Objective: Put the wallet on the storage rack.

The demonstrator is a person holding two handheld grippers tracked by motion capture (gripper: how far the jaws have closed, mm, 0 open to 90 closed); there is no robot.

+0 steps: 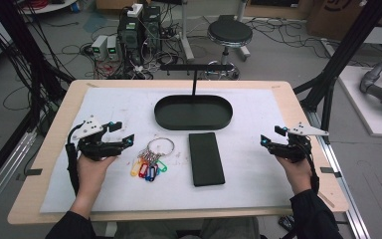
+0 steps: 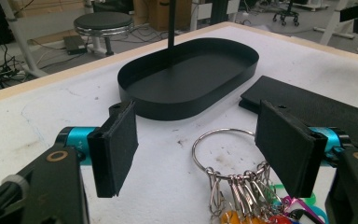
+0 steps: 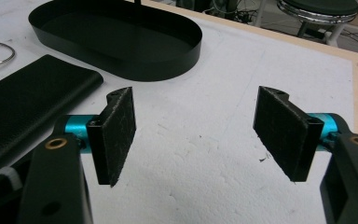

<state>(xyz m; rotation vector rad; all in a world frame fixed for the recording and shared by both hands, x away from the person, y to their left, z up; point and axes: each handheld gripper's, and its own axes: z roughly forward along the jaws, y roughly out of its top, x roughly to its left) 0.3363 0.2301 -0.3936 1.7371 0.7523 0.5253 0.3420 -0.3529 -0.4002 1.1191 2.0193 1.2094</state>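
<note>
Both grippers are sitting low over the white mat (image 1: 109,107) right now, one in each of the person's hands, and neither is holding anything. Left gripper (image 1: 124,140) is hanging at the left side of the table (image 1: 54,129) with its jaws spread wide, pointing in toward the middle. From its own camera, the left gripper (image 2: 196,149) is looking straight at the key ring (image 2: 216,149), which is lying on the mat just past the pads, a bit toward the right jaw. Nothing is touching it. Keys and coloured tags (image 1: 149,170) are fanning out from the ring toward the person's side.

Right gripper (image 1: 263,141) is hanging over at the right side, well apart from everything, jaws also wide open. Through its camera, the right gripper (image 3: 193,135) is framing only bare mat between the pads (image 3: 121,126).

Middle of the table: a flat black case (image 1: 206,158) is lying lengthwise, just right of the keys. Behind it a black oval tray (image 1: 193,119) is sitting empty, with a thin post (image 1: 194,82) rising from its far side and a crossbar on top. Tray and case are near each other but not touching.

Floor behind the table is looking pretty busy: a round stool (image 1: 229,34), some electronics boxes (image 1: 139,30) and loads of cables.
</note>
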